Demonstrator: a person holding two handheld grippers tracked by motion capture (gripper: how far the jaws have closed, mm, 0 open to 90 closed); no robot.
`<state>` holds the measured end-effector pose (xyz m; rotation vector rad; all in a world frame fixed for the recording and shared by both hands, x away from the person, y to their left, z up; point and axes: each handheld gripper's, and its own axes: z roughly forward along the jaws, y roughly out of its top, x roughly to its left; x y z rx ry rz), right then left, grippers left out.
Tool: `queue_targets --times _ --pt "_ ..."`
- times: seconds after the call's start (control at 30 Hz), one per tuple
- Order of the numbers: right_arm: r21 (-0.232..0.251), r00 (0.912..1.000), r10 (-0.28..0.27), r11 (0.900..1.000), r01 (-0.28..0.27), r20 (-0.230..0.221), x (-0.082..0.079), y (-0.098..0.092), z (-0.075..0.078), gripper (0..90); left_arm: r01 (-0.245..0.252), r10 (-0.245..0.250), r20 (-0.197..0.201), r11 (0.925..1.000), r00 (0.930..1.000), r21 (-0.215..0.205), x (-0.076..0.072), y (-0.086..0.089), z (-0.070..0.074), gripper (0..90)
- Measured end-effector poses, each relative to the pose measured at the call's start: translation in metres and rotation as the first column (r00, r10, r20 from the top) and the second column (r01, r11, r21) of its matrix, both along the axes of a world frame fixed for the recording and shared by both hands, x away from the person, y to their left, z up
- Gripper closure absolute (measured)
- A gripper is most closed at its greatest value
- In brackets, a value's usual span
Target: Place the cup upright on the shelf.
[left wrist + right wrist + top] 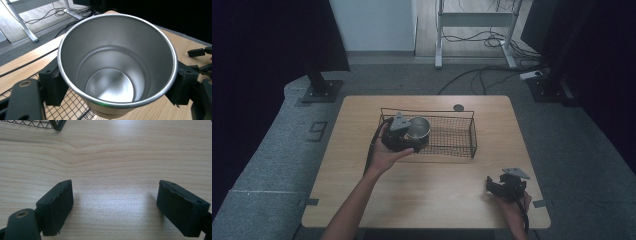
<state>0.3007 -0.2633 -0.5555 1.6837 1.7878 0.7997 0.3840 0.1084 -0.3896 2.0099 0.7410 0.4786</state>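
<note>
We have the steel cup (117, 62) pinched between the left gripper (404, 131) jaws, over the wire basket (452, 150) near end. Right gripper (115, 207) jaws spread, bare surface (112, 157) between. Next, by our read: carry cup clear, set upright.

One steel cup (418, 128), one black wire basket (452, 142), two handheld tools, left tool (404, 136) and right tool (499, 186), one wooden bench (432, 190).
</note>
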Motion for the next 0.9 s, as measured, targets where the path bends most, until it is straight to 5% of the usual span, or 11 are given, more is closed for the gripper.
queue_targets --times 0.9 --pt "0.000 1.0000 0.000 1.000 0.000 0.002 0.000 0.000 0.000 13.8 -0.030 0.031 -0.022 0.9994 0.9993 0.014 0.024 -0.002 -0.007 19.1"
